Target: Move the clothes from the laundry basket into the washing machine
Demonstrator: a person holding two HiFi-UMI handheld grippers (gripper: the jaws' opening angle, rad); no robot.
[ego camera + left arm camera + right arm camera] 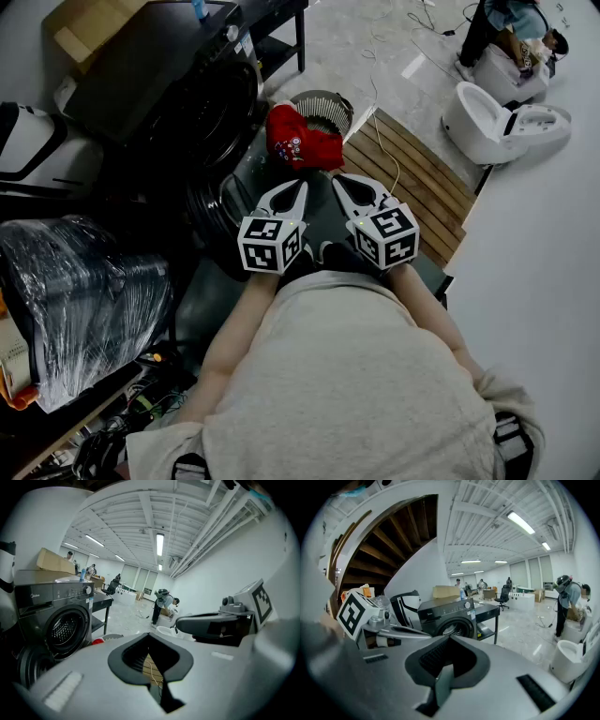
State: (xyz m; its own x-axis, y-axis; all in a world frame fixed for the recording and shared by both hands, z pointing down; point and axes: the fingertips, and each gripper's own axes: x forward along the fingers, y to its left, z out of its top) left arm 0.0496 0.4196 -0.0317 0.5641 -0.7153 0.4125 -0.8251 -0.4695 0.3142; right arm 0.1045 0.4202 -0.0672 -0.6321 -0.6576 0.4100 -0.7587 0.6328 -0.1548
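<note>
Both sets of jaws are clamped fully shut on nothing, left gripper [292, 192] and right gripper [352, 190] side by side. The red garment [298, 139], a soft crumpled bunch lying crosswise, sits in the ribbed round laundry basket [326, 105] straight ahead, slightly nearer my left. The dark washing machine [187, 84] is off left.

Washing machine [159, 84]: dark grey front loader, upright, with its round door [214, 208] swung open. Laundry basket [328, 108]: round, pale, slatted wall, upright on the floor [375, 37] just beside the machine's front. Red garment [298, 142]: crumpled, draped over the basket's near rim.
</note>
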